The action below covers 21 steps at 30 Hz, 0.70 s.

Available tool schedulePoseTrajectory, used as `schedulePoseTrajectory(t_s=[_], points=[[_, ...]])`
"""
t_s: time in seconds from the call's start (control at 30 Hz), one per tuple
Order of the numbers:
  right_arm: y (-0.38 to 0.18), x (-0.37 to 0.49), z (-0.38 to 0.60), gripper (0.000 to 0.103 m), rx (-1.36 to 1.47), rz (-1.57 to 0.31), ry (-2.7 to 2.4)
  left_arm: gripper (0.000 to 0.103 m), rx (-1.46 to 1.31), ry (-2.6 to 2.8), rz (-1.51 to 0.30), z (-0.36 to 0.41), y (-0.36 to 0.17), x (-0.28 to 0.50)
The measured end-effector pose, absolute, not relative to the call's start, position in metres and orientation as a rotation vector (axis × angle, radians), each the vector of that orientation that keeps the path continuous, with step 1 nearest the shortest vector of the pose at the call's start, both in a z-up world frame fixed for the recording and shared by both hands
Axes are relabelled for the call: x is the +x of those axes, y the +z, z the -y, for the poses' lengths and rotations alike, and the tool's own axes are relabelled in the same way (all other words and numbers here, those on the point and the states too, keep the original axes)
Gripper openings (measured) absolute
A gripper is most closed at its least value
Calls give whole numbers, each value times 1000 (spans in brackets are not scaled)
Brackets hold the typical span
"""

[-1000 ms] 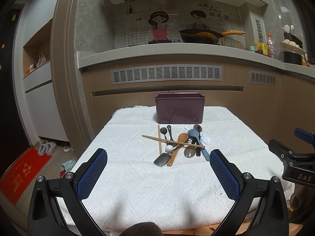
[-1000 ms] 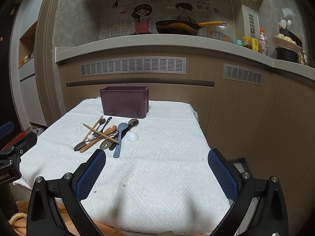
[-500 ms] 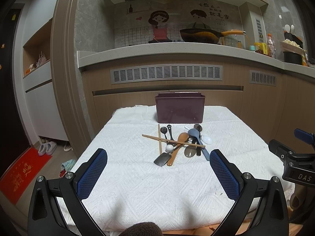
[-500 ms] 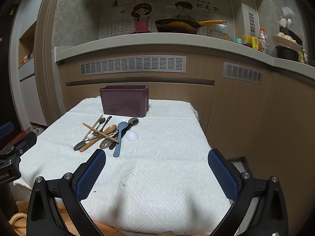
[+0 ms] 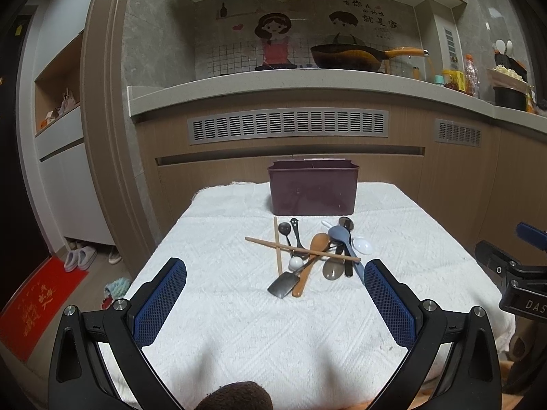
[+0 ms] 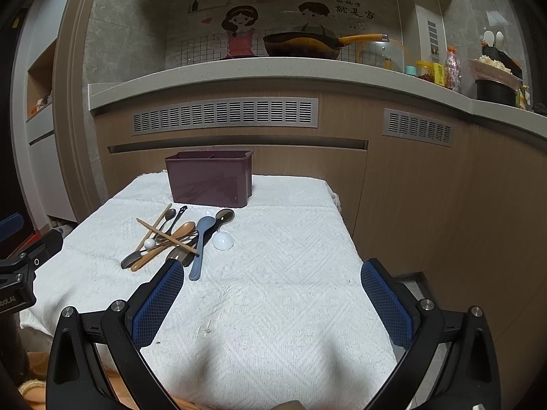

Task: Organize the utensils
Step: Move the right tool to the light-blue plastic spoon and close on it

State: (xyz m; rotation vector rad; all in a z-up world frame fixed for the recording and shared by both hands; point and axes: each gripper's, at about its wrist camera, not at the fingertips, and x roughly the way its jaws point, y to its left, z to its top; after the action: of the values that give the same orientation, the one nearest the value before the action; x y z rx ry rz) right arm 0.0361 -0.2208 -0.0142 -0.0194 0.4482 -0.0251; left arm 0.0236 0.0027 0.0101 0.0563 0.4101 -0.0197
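I have both claws spread wide and holding nothing: the left claw (image 5: 275,302) and the right claw (image 6: 272,299) hang over the near part of the table (image 5: 239,335). The pile of utensils (image 5: 309,253) lies mid-table on the white cloth, chopsticks (image 5: 301,249) crossed over spoons, just in front of the maroon bin (image 5: 312,188).

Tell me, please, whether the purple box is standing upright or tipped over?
Upright: the purple box sits flat on the white cloth, open rim facing up, behind the pile of utensils.
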Motion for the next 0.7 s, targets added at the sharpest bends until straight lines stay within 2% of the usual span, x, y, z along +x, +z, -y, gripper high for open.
schedulePoseTrajectory(t_s=[0.37, 0.7], points=[[-8, 81, 224, 103, -56, -449, -41, 103, 77, -80, -448, -1, 9, 83], [-10, 174, 207, 103, -107, -541, 38, 103, 92, -88, -553, -9, -2, 171]])
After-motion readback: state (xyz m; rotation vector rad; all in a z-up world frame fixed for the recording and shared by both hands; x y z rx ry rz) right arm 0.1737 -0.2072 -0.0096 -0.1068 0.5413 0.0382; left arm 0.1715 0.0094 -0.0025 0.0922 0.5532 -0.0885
